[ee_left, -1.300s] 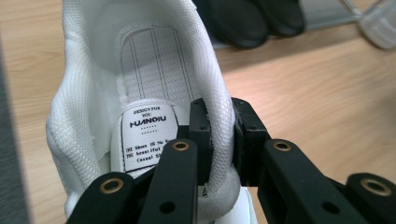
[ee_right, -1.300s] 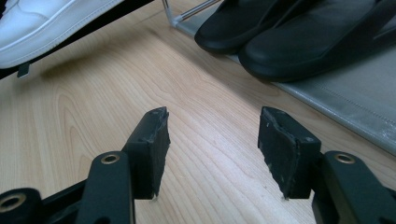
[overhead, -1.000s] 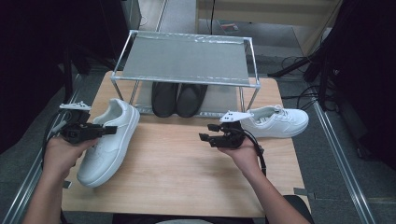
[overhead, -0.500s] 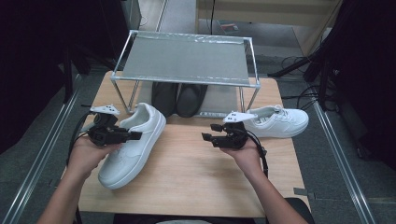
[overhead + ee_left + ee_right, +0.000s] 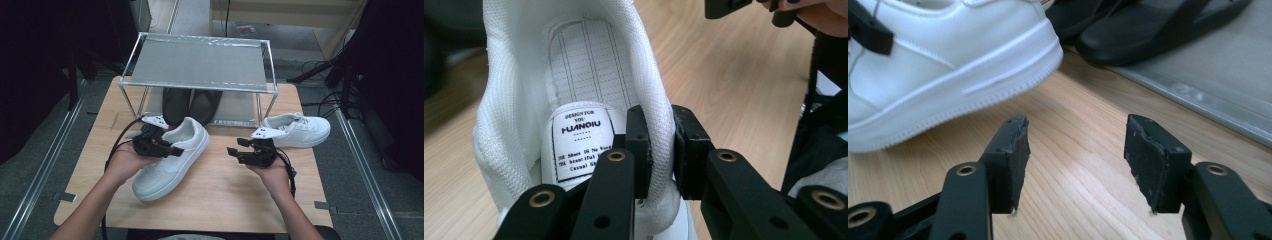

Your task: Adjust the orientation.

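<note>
My left gripper [image 5: 176, 149] is shut on the heel collar of a white sneaker [image 5: 167, 167] lying slantwise on the wooden table [image 5: 225, 200]. In the left gripper view the left gripper [image 5: 661, 150] has one jaw inside the sneaker [image 5: 589, 75] and one outside, and both pads press on the padded wall. My right gripper [image 5: 235, 148] stands open over bare wood at mid-table, apart from the shoe. Between the jaws of the right gripper [image 5: 1075, 150] there is only table, and the sneaker's toe [image 5: 948, 65] lies just beyond them. A second white sneaker [image 5: 298, 131] rests at the right.
A metal rack [image 5: 200, 62] with a mesh top stands at the back of the table. A pair of black slippers [image 5: 192, 105] sits under it on its grey base plate [image 5: 1228, 85]. Cables trail from both grippers along the forearms.
My left hand has carried the white sneaker rightwards from the table's left edge toward the middle. The right gripper has shifted slightly to the right, with its jaws as wide as before.
</note>
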The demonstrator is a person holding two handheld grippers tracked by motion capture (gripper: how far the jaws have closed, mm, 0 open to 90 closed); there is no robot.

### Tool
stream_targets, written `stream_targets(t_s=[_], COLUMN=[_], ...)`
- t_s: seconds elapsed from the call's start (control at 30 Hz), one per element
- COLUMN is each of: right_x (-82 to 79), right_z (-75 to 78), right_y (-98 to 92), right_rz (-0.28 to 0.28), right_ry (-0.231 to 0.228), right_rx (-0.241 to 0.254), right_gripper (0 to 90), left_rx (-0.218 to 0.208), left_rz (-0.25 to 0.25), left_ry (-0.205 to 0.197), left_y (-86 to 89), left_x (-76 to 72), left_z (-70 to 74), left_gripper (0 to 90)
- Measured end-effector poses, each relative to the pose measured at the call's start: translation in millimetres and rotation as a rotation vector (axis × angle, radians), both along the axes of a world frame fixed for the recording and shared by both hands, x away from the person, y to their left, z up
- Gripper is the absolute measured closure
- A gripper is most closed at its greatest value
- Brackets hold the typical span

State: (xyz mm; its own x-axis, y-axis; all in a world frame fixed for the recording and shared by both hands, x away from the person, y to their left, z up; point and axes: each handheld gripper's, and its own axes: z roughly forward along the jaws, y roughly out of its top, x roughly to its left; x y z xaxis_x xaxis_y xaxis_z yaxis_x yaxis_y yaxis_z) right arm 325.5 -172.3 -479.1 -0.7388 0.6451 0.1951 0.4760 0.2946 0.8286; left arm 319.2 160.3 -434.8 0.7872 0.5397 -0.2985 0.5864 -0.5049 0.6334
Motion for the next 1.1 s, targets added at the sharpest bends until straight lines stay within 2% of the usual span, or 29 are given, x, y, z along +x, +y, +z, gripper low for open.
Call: stream_targets(t_s=[0.13,0.23,0.4,0.5,0.57,0.67,0.7,0.87,0.93,1.0,1.1], right_x=[-5.2,-9.8,-16.0,-18.6,-19.7,-20.0,-20.0,-18.7,-18.3,-17.3,-15.8], right_z=[-1.2,-1.8,-3.1,-4.0,-5.1,-6.7,-7.1,-8.0,-7.7,-7.5,-7.0], right_y=[-7.6,-13.2,-21.1,-22.6,-22.3,-20.1,-18.8,-12.3,-10.5,-8.5,-4.8], right_rz=[-0.028,-0.047,-0.072,-0.079,-0.076,-0.069,-0.067,-0.045,-0.039,-0.032,-0.020], right_ry=[0.002,0.003,0.005,0.010,0.015,0.016,0.019,0.015,0.013,0.009,0.014], right_rx=[0.000,-0.001,-0.004,-0.007,-0.008,-0.008,-0.009,-0.020,-0.021,-0.022,-0.021], right_gripper=[44.3,44.3,44.3,44.9,45.3,45.7,45.6,45.6,45.5,45.5,45.6], left_rx=[0.004,0.043,0.055,0.072,0.049,-0.008,-0.006,0.027,0.015,-0.002,0.007], left_rz=[-0.057,-0.096,-0.137,-0.160,-0.156,-0.145,-0.149,-0.143,-0.132,-0.121,-0.109], left_ry=[0.010,0.001,0.028,0.020,0.026,0.078,0.079,0.011,0.003,0.012,-0.004], left_y=[-24.6,-41.8,-57.4,-65.0,-63.8,-57.5,-56.7,-58.2,-54.1,-50.0,-43.6], left_x=[4.9,5.7,11.9,10.7,12.1,17.8,18.0,11.1,9.6,7.7,2.8], left_z=[-8.6,-14.9,-27.8,-33.0,-34.9,-40.0,-39.8,-34.9,-30.5,-27.0,-22.8], left_gripper=[80.0,79.8,79.5,78.9,78.5,77.9,77.9,73.2,71.1,69.6,69.5])
